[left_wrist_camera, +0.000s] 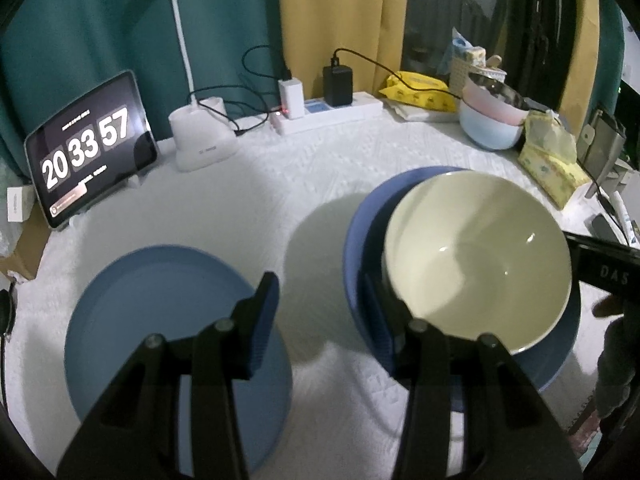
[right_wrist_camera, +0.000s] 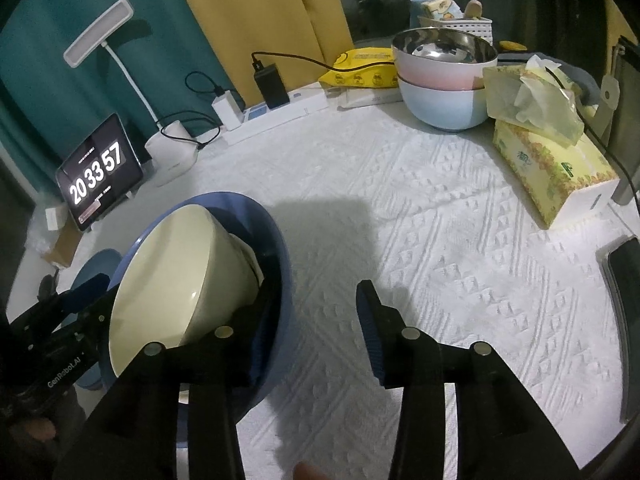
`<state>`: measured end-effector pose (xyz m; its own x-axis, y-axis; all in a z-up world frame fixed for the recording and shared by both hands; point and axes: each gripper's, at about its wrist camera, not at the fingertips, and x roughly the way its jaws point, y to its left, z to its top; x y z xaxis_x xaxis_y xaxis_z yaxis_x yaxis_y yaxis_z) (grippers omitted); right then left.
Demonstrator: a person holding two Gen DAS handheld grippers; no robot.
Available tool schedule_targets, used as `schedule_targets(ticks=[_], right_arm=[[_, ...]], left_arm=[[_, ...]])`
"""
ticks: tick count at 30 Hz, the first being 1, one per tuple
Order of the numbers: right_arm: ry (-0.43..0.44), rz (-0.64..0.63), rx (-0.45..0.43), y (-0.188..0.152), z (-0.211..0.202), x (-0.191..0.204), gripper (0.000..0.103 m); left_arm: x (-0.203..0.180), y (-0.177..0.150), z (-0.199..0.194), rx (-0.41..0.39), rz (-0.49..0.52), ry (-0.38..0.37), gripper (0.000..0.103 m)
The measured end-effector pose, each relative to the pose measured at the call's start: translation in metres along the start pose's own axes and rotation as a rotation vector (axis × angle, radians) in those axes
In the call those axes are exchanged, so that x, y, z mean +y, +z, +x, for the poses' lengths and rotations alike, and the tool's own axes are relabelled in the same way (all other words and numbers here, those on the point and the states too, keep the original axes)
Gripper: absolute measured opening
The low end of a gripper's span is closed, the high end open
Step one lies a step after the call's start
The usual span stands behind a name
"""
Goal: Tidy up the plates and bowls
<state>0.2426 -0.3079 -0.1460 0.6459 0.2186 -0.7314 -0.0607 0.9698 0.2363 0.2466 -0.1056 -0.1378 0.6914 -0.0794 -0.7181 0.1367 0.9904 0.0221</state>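
A: The right hand-held gripper [right_wrist_camera: 316,336] is spread, one finger inside the deep blue round bowl [right_wrist_camera: 276,248], the other outside over the white quilted table [right_wrist_camera: 440,220]; nothing is pinched

B: And the left hand-held gripper [left_wrist_camera: 322,320]?

A: Spread too. One finger seems to sit between the blue bowl's wall and the glossy cream ceramic bowl [left_wrist_camera: 476,264]; the other hangs over the flat blue round plate [left_wrist_camera: 160,320] just beside it

B: So where does the cream bowl sit?

A: Inside the blue bowl, tipped on its side, mouth towards the left gripper, not nested flat

B: How will it handle?

A: I judge it stiff, fairly heavy and breakable, and the glaze looks slippery. I'd take it by the rim, one pad inside and one outside, and press firmly. The blue bowl and plate look matte, perhaps lighter, though I cannot tell the material; same rim grip

B: What stands in the way?

A: Near the bowls, little: only the two grippers crowd each other. Well apart at the back stand a pink bowl stacked on a pale blue bowl [right_wrist_camera: 444,80], a yellow tissue box [right_wrist_camera: 552,168], a white power strip [left_wrist_camera: 328,116], a white desk lamp [left_wrist_camera: 200,136] and a tablet showing a clock [left_wrist_camera: 88,148]
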Motion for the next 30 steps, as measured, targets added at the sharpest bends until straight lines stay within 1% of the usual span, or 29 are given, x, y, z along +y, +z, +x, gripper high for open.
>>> schedule_targets(ticks=[8,13,15,17,18,20,21,23,24,26,27,30], right_arm=[[-0.005,0.021,-0.031,-0.005,-0.002,-0.001,0.045],[-0.004,0.029,-0.033,-0.005,-0.002,-0.001,0.045],[0.001,0.035,-0.033,-0.005,-0.002,0.000,0.045],[0.004,0.040,-0.035,-0.005,-0.002,0.000,0.044],[0.007,0.045,-0.036,-0.005,-0.002,0.000,0.042],[0.015,0.048,-0.042,-0.006,-0.003,0.002,0.035],[0.016,0.045,-0.048,-0.006,-0.003,0.003,0.033],[0.016,0.040,-0.053,-0.006,-0.004,0.007,0.025],[0.016,0.038,-0.052,-0.006,-0.003,0.008,0.023],[0.016,0.026,-0.050,-0.005,-0.003,0.011,0.012],[0.013,0.014,-0.050,-0.005,-0.003,0.015,0.010],[0.010,0.028,-0.055,-0.005,-0.003,0.015,0.010]], left_arm=[[0.004,0.001,0.002,0.006,-0.027,-0.014,0.045],[0.006,0.001,0.002,0.008,-0.036,-0.030,0.045],[0.006,0.000,0.002,0.002,-0.039,-0.045,0.043],[0.005,-0.002,0.001,-0.011,-0.031,-0.042,0.041],[0.002,-0.002,0.000,-0.021,-0.013,-0.041,0.039],[-0.003,-0.002,-0.002,-0.031,0.020,-0.050,0.028],[-0.005,-0.002,-0.002,-0.035,0.030,-0.051,0.026],[-0.011,-0.002,-0.004,-0.045,0.057,-0.053,0.016],[-0.013,-0.002,-0.004,-0.048,0.066,-0.057,0.013],[-0.016,-0.002,-0.005,-0.056,0.073,-0.048,0.011],[-0.016,-0.002,-0.005,-0.056,0.070,-0.047,0.011],[-0.012,-0.001,-0.005,-0.053,0.061,-0.069,0.011]])
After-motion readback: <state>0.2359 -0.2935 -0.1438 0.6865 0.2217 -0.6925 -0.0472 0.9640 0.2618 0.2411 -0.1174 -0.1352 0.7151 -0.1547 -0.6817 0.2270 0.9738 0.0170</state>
